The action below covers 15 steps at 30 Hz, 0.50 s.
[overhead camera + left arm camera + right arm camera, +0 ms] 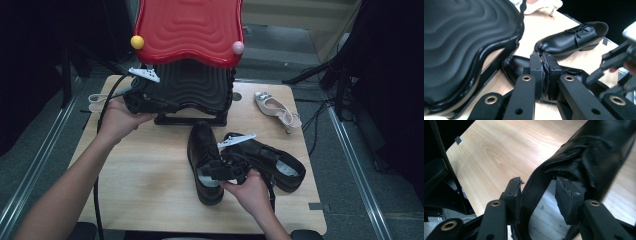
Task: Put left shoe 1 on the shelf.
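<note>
The left forearm [60, 195] crosses the lower left of the high view. Its left gripper [545, 60] is clenched on nothing beside the shoe rack [192, 87]. At centre the black shoe [200, 145] lies lengthwise up the frame, toe toward the rack and heel opening lowest. There the right gripper [539, 187], the nearer one, straddles the collar, released. It hides the heel. Whether a pad touches the collar is unclear.

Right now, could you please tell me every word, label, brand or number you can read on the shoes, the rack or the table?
None: no readable text in any view.
Black shoe insole: pale, with faint lines in the right gripper view, no letters legible.
Second black shoe: no marking legible.
Beige heeled shoe: a buckle, no lettering.
Red shoe rack: plain ridges.
</note>
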Available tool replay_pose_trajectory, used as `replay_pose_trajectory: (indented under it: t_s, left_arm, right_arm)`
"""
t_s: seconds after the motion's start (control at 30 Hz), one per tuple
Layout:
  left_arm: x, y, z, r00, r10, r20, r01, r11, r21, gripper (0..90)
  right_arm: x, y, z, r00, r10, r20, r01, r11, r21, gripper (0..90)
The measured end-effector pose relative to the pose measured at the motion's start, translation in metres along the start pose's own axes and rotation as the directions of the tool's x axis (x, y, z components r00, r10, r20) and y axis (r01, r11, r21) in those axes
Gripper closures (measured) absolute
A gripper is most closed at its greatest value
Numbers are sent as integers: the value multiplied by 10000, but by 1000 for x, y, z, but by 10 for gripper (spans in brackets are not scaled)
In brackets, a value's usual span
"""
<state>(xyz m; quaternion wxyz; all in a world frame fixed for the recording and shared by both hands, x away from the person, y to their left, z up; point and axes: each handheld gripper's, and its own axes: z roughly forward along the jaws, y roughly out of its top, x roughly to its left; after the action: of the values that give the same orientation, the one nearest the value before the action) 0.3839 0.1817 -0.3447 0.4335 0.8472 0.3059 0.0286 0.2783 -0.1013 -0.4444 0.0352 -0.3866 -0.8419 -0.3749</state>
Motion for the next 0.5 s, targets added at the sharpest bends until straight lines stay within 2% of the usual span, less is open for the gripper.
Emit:
replay_pose_trajectory:
  t_s: [0.13, 0.27, 0.37, 0.5]
  left_arm:
    - [3, 10, -6, 9999, 49, -128, -49, 10000, -29, 872]
    - [6, 20, -14, 10000, 23, -90, -25, 9998, -201, 871]
    - [6, 28, -18, 9997, 110, -214, -115, 9997, -216, 871]
    - [7, 40, -24, 9989, 233, -400, -242, 9994, -230, 870]
  right_arm:
    - [2, 1, 13, 9999, -128, 108, 125, 9996, 238, 571]
    - [5, 5, 24, 10000, 4, 92, -9, 9986, 525, 572]
    - [5, 6, 33, 9999, 72, 96, -80, 9962, 868, 566]
    - [6, 8, 43, 9994, 90, 326, -127, 9931, 1162, 563]
